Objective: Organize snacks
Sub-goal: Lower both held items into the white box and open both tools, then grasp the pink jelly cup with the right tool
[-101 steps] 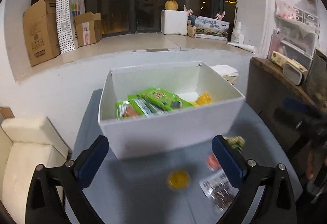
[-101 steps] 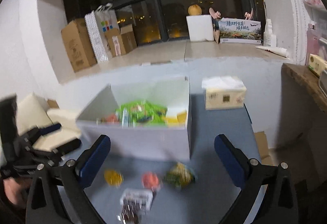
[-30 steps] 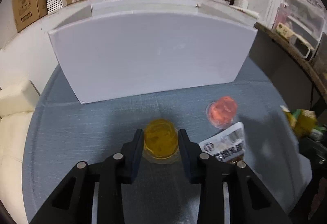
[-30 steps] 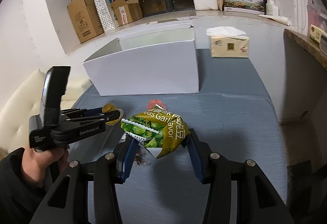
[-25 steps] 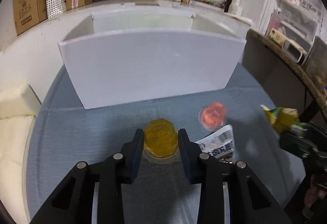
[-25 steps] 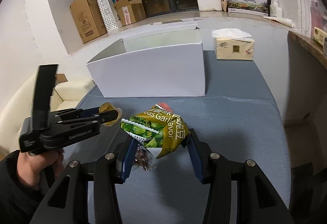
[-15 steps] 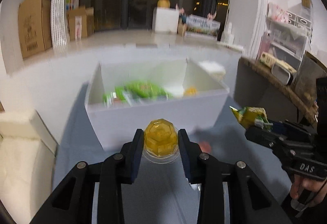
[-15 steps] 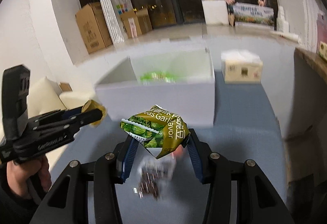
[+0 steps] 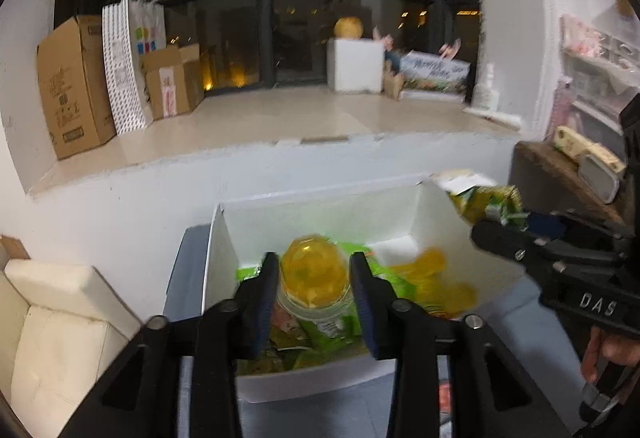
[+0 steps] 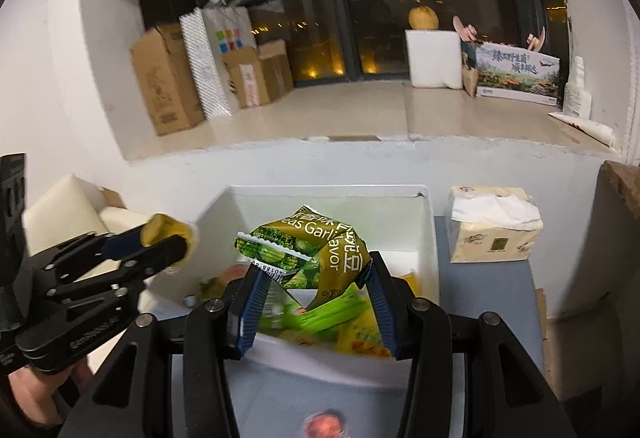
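My left gripper [image 9: 314,274] is shut on a yellow jelly cup [image 9: 312,274] and holds it above the open white box [image 9: 320,210], which holds green snack packets and yellow pieces. My right gripper [image 10: 312,286] is shut on a green garlic-pea snack bag [image 10: 320,246], held above the same box [image 10: 332,194]. The right gripper with its bag also shows in the left wrist view [image 9: 496,216] over the box's right wall. The left gripper with the cup shows in the right wrist view [image 10: 168,234] at the box's left side.
A red jelly cup [image 10: 324,428] lies on the grey table in front of the box. A tissue box [image 10: 492,234] stands right of the white box. A cream sofa [image 9: 52,314] is at the left. Cardboard boxes [image 9: 72,86] stand on the window ledge behind.
Both grippers lifted their snacks from the table and moved forward and up. They now hover over the open box, whose contents have come into view.
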Motion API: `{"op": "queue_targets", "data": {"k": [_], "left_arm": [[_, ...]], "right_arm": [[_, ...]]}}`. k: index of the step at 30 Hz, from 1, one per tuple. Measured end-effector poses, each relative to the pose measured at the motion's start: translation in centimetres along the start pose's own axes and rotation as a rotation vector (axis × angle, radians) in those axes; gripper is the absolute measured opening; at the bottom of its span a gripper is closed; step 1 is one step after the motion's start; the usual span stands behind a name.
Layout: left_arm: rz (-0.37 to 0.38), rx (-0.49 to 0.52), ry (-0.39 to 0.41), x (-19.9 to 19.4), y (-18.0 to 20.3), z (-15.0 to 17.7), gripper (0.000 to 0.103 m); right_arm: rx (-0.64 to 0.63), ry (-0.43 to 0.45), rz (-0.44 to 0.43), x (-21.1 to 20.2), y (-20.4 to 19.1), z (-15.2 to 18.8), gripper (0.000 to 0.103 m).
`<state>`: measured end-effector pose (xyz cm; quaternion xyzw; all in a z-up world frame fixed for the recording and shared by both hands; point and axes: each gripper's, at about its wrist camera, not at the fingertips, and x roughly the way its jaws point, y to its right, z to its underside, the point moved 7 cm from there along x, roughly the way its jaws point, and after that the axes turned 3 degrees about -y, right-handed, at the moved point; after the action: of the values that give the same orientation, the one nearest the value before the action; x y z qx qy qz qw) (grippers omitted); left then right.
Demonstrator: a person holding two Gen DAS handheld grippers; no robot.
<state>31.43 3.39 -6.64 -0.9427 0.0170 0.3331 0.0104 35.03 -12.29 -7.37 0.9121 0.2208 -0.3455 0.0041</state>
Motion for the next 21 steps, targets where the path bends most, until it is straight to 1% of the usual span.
{"op": "queue_targets", "data": {"k": [1,2,3,5,6,10,12,14,19,21], "left_arm": [[-0.011,-0.008,-0.013,0.8,-0.4,0.2,0.085],[-0.015,-0.012,-0.015,1.2,-0.5,0.4,0.103],[-0.018,-0.013,-0.015,1.4,-0.7,0.8,0.103],[-0.027,-0.026,-0.025,1.9,-1.0,1.2,0.103],[-0.026,-0.032,-0.029,2.1,-1.1,1.4,0.103],[-0.016,-0.041,-0.037,1.9,-1.1,2.3,0.103],[-0.022,-0.030,-0.039,1.5,-0.9,2.6,0.103],[-0.017,-0.033,-0.039,0.9,-0.6,3.0,0.103],[0.013,-0.025,-0.035,-1.9,0.8,4.8,0.103],[0.023,-0.021,-0.023,-3.3,1.5,5.8,0.103]], "right_arm": [[0.011,-0.022,0.010,0.6,0.5,0.1,0.070],[0.030,-0.045,0.018,1.0,1.0,0.3,0.092],[0.053,-0.033,0.014,0.9,1.5,0.5,0.096],[0.074,-0.007,0.024,0.5,2.2,0.8,0.096],[0.079,-0.009,0.035,0.5,2.5,1.0,0.096],[0.131,-0.016,0.032,-0.5,3.2,1.8,0.096],[0.148,-0.002,0.014,-1.6,3.0,2.3,0.098],[0.137,0.011,0.019,-2.7,2.7,2.8,0.103],[0.084,0.031,0.002,-5.9,1.0,4.4,0.103],[0.066,0.037,0.012,-7.2,0.5,5.6,0.103]]}}
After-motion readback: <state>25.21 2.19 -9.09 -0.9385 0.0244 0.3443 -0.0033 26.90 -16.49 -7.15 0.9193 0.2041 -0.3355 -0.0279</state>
